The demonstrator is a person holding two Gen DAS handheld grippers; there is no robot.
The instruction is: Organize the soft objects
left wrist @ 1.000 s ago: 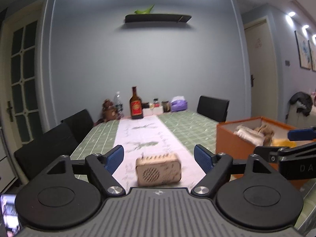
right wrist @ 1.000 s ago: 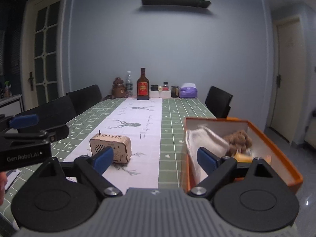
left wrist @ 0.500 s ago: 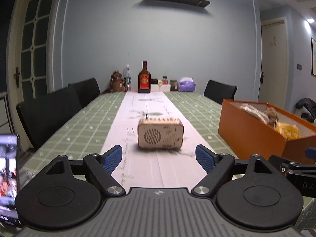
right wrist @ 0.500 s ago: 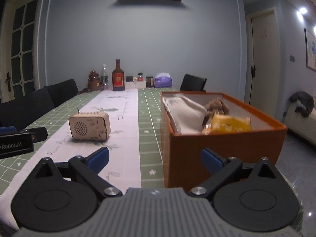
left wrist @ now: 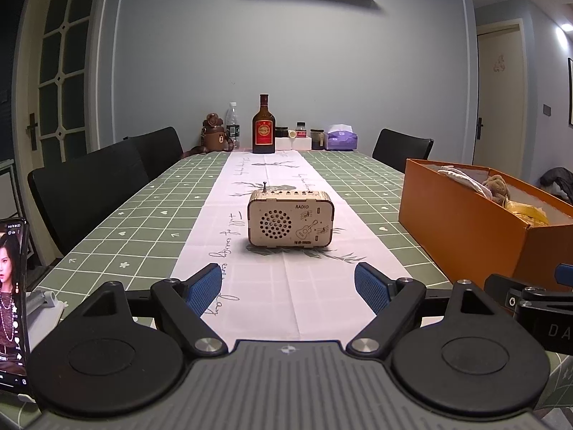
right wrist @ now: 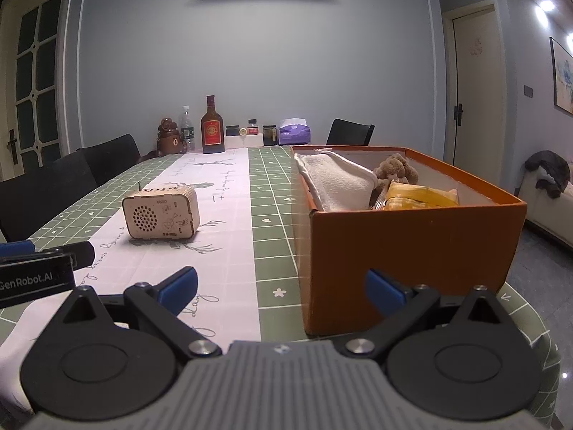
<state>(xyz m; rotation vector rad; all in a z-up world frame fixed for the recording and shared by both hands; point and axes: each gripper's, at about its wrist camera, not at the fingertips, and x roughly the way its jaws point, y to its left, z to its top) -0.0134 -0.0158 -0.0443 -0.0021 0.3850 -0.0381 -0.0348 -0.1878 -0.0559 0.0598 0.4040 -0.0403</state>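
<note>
An orange box [right wrist: 412, 243] stands on the table's right side and holds a white cloth [right wrist: 335, 181], a brown plush toy [right wrist: 394, 168] and a yellow soft pack [right wrist: 419, 193]. The box also shows in the left wrist view [left wrist: 462, 222]. My left gripper [left wrist: 288, 286] is open and empty, low over the white runner near the table's front edge. My right gripper [right wrist: 281, 285] is open and empty, just in front of the box's near left corner.
A wooden toy radio [left wrist: 290, 220] stands on the runner [left wrist: 265, 186], also seen in the right wrist view [right wrist: 161, 211]. Bottles, jars and a tissue pack [left wrist: 342, 138] line the far end. Black chairs [left wrist: 89, 186] flank the table. A phone [left wrist: 12, 301] stands at near left.
Both grippers have dropped lower and drawn back toward the table's front edge. The radio and the box have not moved. Both grippers stay open.
</note>
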